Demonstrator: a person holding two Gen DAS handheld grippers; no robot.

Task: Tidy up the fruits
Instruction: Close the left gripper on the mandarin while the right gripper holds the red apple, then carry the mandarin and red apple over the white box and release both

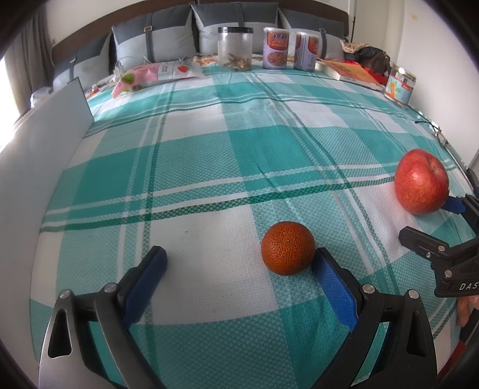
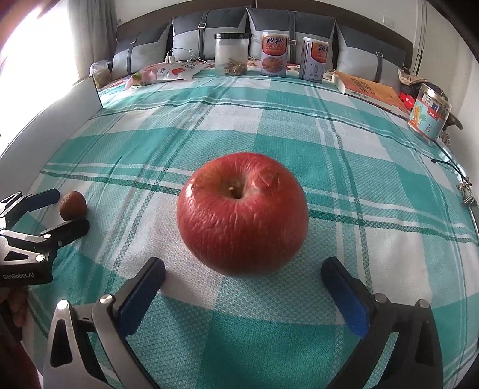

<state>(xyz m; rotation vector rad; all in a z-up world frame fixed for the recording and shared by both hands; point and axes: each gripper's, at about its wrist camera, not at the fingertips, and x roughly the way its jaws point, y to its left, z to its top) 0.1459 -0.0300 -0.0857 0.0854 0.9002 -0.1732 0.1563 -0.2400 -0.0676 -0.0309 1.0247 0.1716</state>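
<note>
A small dark orange tangerine (image 1: 288,247) lies on the green checked bedspread (image 1: 209,155). My left gripper (image 1: 239,257) is open around it, the right pad touching or almost touching the fruit, the left pad well apart. A wrinkled red apple (image 2: 242,212) lies just ahead of my open right gripper (image 2: 243,267), slightly beyond its blue fingertips. The apple also shows in the left wrist view (image 1: 421,182), with the right gripper (image 1: 431,221) beside it. The right wrist view shows the tangerine (image 2: 72,204) between the left gripper's fingers (image 2: 64,209).
At the bed's far end stand a clear jar (image 1: 235,48), two tins (image 1: 277,48), snack bags (image 1: 155,73) and grey pillows (image 1: 236,24). A book (image 2: 371,89) and a printed jar (image 2: 428,111) sit at the right edge. A white board (image 1: 45,143) lines the left side.
</note>
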